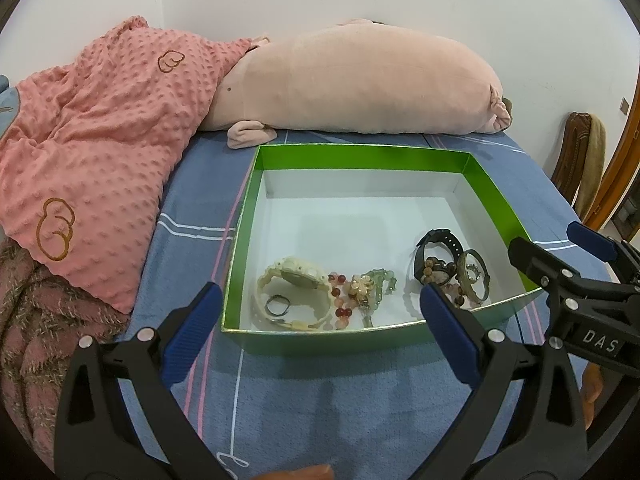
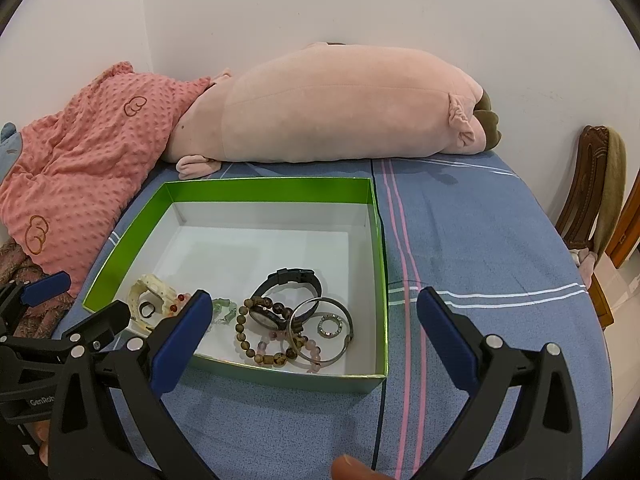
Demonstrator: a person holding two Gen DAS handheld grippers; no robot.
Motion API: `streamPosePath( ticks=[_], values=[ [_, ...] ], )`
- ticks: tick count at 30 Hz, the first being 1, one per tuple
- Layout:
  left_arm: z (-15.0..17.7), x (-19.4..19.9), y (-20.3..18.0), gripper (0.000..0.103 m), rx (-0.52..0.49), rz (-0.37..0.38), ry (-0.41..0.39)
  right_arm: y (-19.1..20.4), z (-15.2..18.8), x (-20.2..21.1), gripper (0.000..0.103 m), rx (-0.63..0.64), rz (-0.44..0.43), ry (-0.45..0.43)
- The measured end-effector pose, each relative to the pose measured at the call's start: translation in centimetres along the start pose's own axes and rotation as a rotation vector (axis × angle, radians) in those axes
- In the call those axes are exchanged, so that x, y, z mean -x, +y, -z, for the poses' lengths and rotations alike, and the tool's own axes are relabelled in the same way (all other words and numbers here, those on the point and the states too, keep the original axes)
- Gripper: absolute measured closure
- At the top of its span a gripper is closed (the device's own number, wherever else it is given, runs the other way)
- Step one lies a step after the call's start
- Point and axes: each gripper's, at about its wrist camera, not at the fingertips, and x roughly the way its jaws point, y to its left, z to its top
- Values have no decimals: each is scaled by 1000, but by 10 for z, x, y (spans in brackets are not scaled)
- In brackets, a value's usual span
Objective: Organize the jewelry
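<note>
A green box (image 1: 243,216) with a white floor lies on the bed. Its near part holds a cream watch (image 1: 294,280) with a small ring (image 1: 277,305) in its loop, red beads (image 1: 340,300), a pale green bracelet (image 1: 378,280), a black watch (image 2: 294,280), a brown bead bracelet (image 2: 248,340), a silver bangle (image 2: 324,330) and a jewelled ring (image 2: 331,326). My left gripper (image 1: 320,332) hangs open and empty over the box's near wall. My right gripper (image 2: 316,320) is also open and empty, above the near right corner. The right gripper (image 1: 546,236) and left gripper (image 2: 80,300) show in each other's views.
A long pink plush pillow (image 1: 360,88) lies behind the box against the wall. A pink dotted blanket (image 1: 88,152) is heaped to the left. The blue striped bedsheet (image 2: 480,260) spreads to the right, and a wooden chair (image 2: 588,200) stands past the bed's edge.
</note>
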Motion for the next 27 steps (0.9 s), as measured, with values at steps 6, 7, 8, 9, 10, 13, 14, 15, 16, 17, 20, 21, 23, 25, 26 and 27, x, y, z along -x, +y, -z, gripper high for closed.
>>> streamPosePath(
  ticks=[6, 7, 8, 9, 10, 13, 14, 15, 16, 17, 20, 21, 23, 25, 26, 27],
  values=[
    [0, 0, 0, 2, 1, -1, 0, 0, 1, -1, 1, 0, 1, 1],
    [1, 0, 0, 2, 1, -1, 0, 0, 1, -1, 1, 0, 1, 1],
    [1, 0, 0, 2, 2, -1, 0, 0, 1, -1, 1, 0, 1, 1],
    [0, 0, 0, 2, 1, 0, 0, 0, 1, -1, 1, 0, 1, 1],
    [0, 0, 0, 2, 1, -1, 1, 0, 1, -1, 1, 0, 1, 1],
    [0, 0, 0, 2, 1, -1, 1, 0, 1, -1, 1, 0, 2, 2],
    [0, 0, 0, 2, 1, -2, 1, 0, 1, -2, 1, 0, 1, 3],
    [1, 0, 0, 2, 2, -3, 0, 0, 1, -2, 1, -1, 1, 4],
    [1, 0, 0, 2, 2, -4, 1, -1, 2, -3, 1, -1, 0, 5],
    [1, -1, 0, 2, 3, -3, 1, -1, 3, -3, 1, -1, 0, 6],
    [1, 0, 1, 2, 4, 0, 3, -1, 3, -4, 1, 1, -1, 7],
    [1, 0, 1, 2, 6, 1, 6, -2, 4, -4, 1, 1, -1, 7],
    [2, -1, 1, 2, 9, 3, 11, -1, 3, -4, 1, 1, 0, 7],
    [2, -1, 2, 2, 13, 5, 14, -1, 3, -4, 1, 1, -1, 7],
    [2, -1, 2, 2, 14, 5, 15, -2, 4, -4, 1, 0, -1, 7],
    [2, -1, 3, 2, 16, 6, 16, -1, 3, -4, 1, 1, 0, 7]
  ],
)
